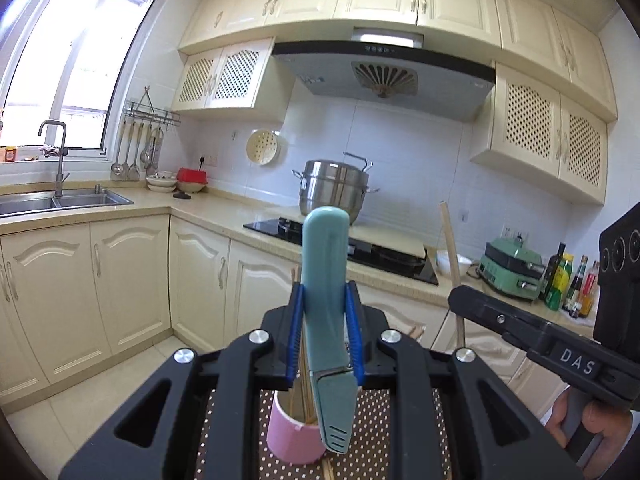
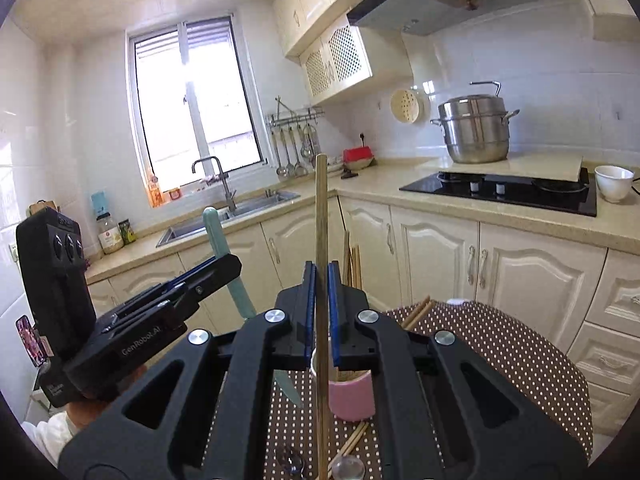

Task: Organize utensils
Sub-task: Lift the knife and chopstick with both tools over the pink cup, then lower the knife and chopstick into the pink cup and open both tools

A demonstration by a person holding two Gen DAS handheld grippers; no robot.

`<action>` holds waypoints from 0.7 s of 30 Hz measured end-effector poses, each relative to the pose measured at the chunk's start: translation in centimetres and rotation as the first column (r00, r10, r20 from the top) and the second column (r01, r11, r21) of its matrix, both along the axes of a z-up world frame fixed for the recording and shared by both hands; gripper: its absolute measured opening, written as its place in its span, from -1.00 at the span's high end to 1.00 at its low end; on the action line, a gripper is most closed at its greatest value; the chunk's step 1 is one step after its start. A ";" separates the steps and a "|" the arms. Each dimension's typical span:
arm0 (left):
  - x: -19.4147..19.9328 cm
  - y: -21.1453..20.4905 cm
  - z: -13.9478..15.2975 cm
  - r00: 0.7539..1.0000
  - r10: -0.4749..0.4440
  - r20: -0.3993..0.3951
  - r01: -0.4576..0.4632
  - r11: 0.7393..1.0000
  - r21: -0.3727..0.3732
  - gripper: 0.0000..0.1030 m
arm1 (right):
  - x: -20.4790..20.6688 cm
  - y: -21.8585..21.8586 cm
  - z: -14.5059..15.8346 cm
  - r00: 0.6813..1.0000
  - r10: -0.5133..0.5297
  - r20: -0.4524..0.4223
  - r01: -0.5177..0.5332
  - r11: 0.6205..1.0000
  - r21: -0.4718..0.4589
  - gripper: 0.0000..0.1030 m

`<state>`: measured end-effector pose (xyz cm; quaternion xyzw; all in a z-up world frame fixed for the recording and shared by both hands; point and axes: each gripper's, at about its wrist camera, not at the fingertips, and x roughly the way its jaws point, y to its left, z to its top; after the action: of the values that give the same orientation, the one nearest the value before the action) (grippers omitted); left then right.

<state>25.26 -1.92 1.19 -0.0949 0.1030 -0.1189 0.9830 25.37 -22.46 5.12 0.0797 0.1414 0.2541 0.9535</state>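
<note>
Left tongs (image 1: 325,332) clamp a teal-handled knife (image 1: 326,300) mid-handle, stiff and sharp; right tongs (image 2: 321,312) pinch a light, slippery wooden chopstick (image 2: 321,216) above a pink cup (image 2: 352,398).

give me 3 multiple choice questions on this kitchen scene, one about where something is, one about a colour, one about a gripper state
1. Where does the pink cup stand?
A. in the sink
B. on the dotted tablecloth
C. on the hob

2. What colour is the handle of the knife in the left gripper?
A. teal
B. red
C. black

3. What is the state of the right gripper?
A. open and empty
B. shut on a spoon
C. shut on a wooden chopstick

Answers:
1 B, the cup sits on the brown white-dotted cloth, with chopsticks standing inside it.
2 A, the handle rising between the blue pads is pale teal.
3 C, the blue pads press a single upright wooden stick on both sides.
</note>
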 end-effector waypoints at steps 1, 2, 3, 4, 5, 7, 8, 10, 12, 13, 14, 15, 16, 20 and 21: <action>0.4 0.0 0.0 1.000 0.000 0.008 0.000 1.000 -0.013 0.61 | 0.2 -0.1 0.2 1.000 -0.005 0.014 0.005 1.000 0.008 0.87; 0.7 0.0 0.0 1.000 0.002 0.017 -0.002 1.000 -0.023 0.61 | 0.4 0.0 0.4 0.999 -0.012 0.031 0.012 1.000 0.017 0.87; 1.0 0.0 0.0 1.000 0.004 0.023 -0.003 1.000 -0.026 0.61 | 0.5 0.0 0.6 0.999 -0.019 0.049 0.018 0.999 0.029 0.87; 1.5 -0.2 0.0 1.000 0.001 0.024 -0.001 1.000 -0.022 0.61 | 0.7 0.0 0.8 0.997 -0.029 0.073 0.026 0.999 0.045 0.87; 2.1 -0.4 -0.1 1.000 0.003 0.024 -0.002 1.000 -0.016 0.61 | 0.9 0.1 0.9 0.995 -0.037 0.093 0.032 0.998 0.055 0.87; 3.2 -0.7 -0.4 1.000 0.009 0.021 -0.009 1.000 0.005 0.61 | 1.3 0.2 0.9 0.989 -0.061 0.131 0.052 0.996 0.071 0.87; 3.5 -0.8 -0.6 1.000 0.012 0.017 -0.012 1.000 0.012 0.61 | 1.6 0.2 0.9 0.987 -0.070 0.143 0.059 0.995 0.078 0.87; 4.6 -0.8 -1.3 1.000 0.021 0.006 -0.021 0.999 0.025 0.61 | 2.2 0.4 0.6 0.979 -0.101 0.177 0.086 0.992 0.089 0.87; 5.6 -0.8 -2.1 1.000 0.027 -0.007 -0.027 0.999 0.026 0.61 | 2.7 0.6 0.4 0.971 -0.120 0.204 0.101 0.990 0.102 0.87; 6.0 -0.7 -2.4 1.000 0.027 -0.015 -0.027 0.999 0.027 0.61 | 3.1 0.6 0.3 0.969 -0.126 0.211 0.104 0.988 0.112 0.87; 6.4 -0.6 -2.8 0.999 0.029 -0.024 -0.028 0.999 0.032 0.61 | 3.5 0.8 0.1 0.966 -0.136 0.221 0.111 0.987 0.119 0.87; 6.7 -0.6 -3.0 0.999 0.030 -0.028 -0.029 0.999 0.036 0.61 | 3.8 0.9 0.0 0.962 -0.144 0.233 0.118 0.986 0.122 0.87; 7.1 -0.6 -3.5 0.999 0.028 -0.038 -0.026 0.999 0.043 0.61 | 4.1 1.2 -0.2 0.958 -0.150 0.245 0.123 0.985 0.122 0.87; 7.9 -0.7 -5.0 0.997 0.005 -0.075 0.001 0.997 0.077 0.61 | 5.4 1.8 -1.3 0.953 -0.166 0.253 0.134 0.981 0.138 0.87; 8.0 -0.8 -5.3 0.997 0.000 -0.081 0.007 0.997 0.083 0.61 | 5.8 1.9 -1.5 0.952 -0.170 0.253 0.139 0.981 0.138 0.87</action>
<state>33.27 -2.74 -4.12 -0.0585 0.1477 -0.1124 0.9809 31.13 -20.55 3.58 0.1126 -0.0087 0.1950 0.9743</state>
